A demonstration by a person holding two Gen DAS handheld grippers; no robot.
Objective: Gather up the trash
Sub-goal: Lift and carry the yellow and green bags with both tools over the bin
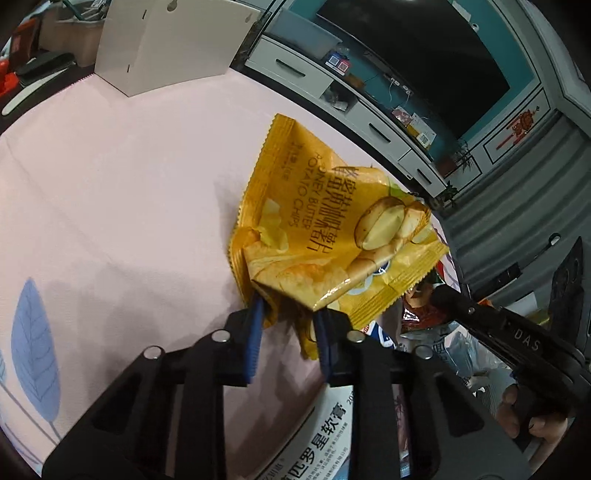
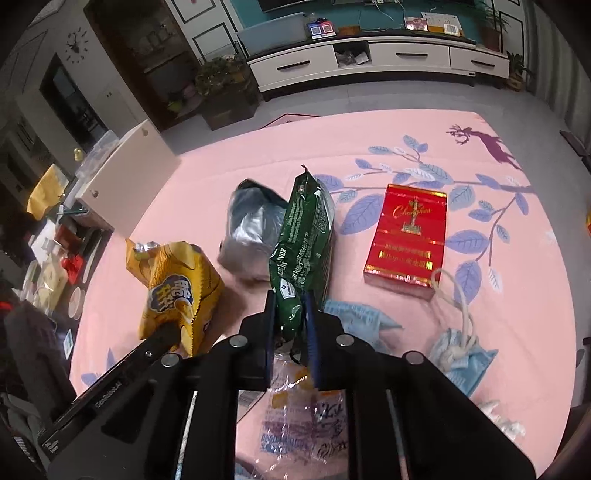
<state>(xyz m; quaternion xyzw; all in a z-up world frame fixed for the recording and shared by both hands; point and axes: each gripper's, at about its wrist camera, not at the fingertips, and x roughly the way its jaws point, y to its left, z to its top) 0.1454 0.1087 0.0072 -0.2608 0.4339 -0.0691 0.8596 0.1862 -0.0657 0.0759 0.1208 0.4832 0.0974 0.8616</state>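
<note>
White TV cabinet (image 2: 376, 59), teal wall (image 2: 369, 16)

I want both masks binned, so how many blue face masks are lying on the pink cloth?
2. One face mask lies just right of the right gripper; the other face mask, cords knotted, lies below the red box. More may be hidden.

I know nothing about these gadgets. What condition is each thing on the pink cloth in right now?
left gripper: shut on the yellow chip bag, crumpled.
right gripper: shut on the green snack bag, standing up.
silver bag: crumpled, loose.
red box: closed, lying flat.
blue masks: crumpled, loose.
</note>
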